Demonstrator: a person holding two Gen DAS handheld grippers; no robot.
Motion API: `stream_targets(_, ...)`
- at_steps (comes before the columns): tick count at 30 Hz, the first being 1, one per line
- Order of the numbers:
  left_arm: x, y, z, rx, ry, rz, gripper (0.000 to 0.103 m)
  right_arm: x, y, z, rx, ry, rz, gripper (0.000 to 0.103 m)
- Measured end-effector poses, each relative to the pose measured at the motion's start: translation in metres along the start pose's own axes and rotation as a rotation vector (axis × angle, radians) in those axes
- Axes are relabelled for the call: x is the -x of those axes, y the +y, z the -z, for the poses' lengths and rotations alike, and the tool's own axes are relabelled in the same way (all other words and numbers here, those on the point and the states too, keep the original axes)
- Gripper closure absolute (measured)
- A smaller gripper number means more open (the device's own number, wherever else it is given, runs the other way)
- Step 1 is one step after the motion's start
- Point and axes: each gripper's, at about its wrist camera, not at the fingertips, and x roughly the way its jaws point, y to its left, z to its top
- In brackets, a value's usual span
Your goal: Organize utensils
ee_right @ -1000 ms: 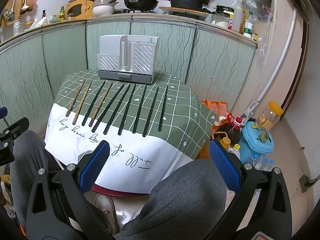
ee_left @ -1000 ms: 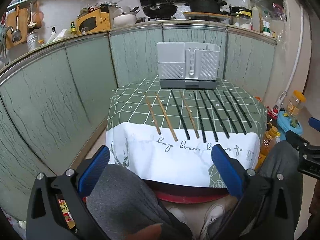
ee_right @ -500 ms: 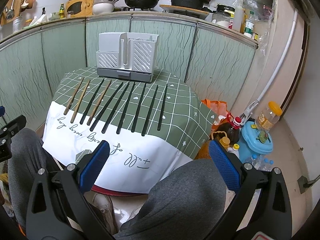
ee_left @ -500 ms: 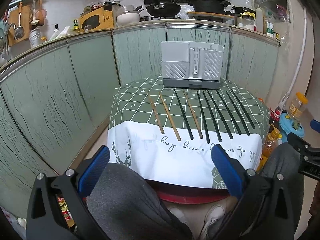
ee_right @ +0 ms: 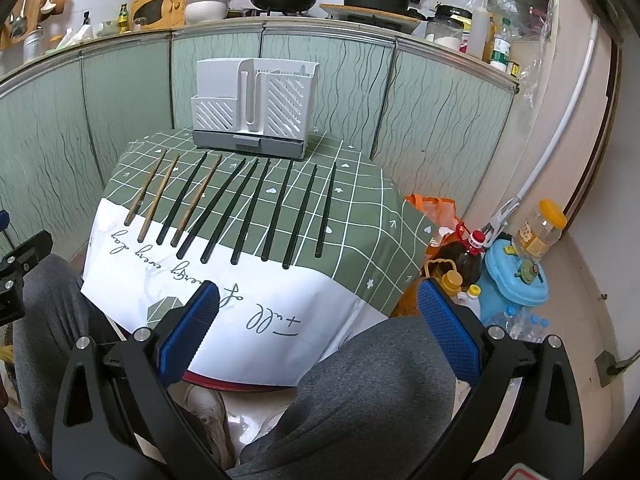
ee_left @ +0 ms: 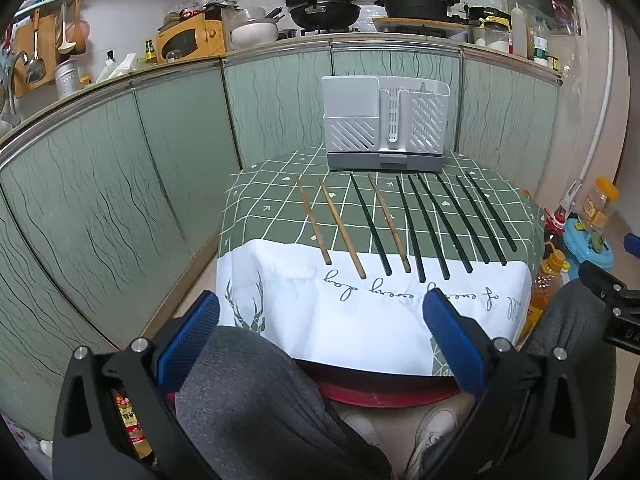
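Chopsticks (ee_left: 400,224) lie unmoved on the surface (ee_left: 280,208) while we keep both wide-open, empty hand-held grippers (ee_left: 320,332) (ee_right: 318,322) slightly nearer than before.

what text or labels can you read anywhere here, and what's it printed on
"of every day": upside-down script on the white band of the tablecloth; the rest of the line is unclear.
Bottle labels on the counter: too small to read.
Floor bottles and jar: labels blurred.
Utensil holder: no text visible.

Evenly, softly lit, seemingly from overhead; faint shadows only. Sharp at centre, mild blur toward rims. Strong fisheye bending, black vignette at all corners. Slight glare on wall tiles (ee_left: 120,12) near 11 o'clock.
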Motion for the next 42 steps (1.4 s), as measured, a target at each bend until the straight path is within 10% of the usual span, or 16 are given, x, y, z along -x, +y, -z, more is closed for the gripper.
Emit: stream_targets(42,0.009,0.005,-0.033,0.001,-0.085,-0.015,0.004,0.01,-0.012,-0.026,0.004,-0.075,0.026,0.008)
